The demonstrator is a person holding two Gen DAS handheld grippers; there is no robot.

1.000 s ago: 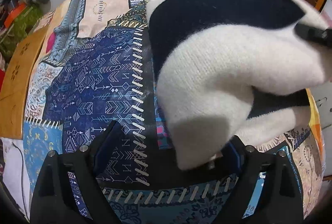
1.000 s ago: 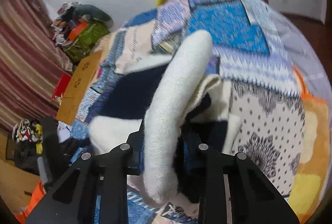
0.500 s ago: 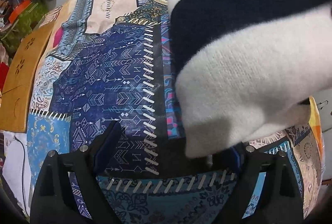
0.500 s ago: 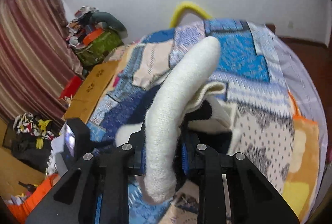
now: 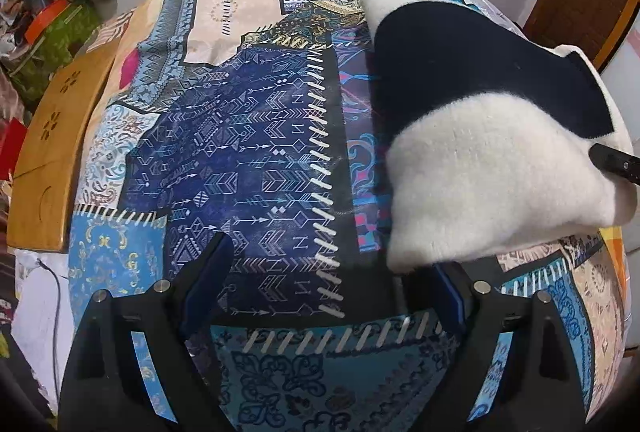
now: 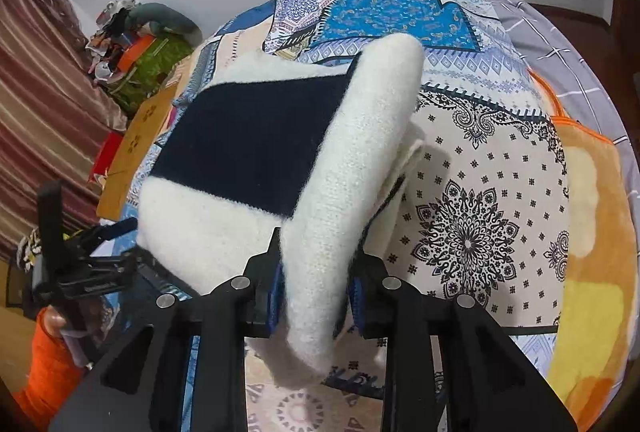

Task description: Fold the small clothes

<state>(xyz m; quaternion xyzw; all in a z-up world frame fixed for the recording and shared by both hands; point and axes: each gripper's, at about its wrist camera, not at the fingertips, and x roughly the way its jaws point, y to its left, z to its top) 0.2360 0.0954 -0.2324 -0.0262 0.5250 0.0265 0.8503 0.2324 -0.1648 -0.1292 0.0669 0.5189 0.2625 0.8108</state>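
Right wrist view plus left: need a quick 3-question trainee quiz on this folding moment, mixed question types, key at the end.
1. True or false: the right gripper has a white fold of the knit garment between its fingers.
2. Multiple choice: the left gripper is A) clamped on the garment, B) wide open over the patchwork bedspread, C) out of view.
3. Fill in: the garment is white with a broad ____ band.

Key:
1. True; the white fold runs up through the gripper.
2. B; its fingers stand far apart with only printed fabric between them, and the garment's white corner overlaps just the one finger nearest it.
3. Dark navy, near black.
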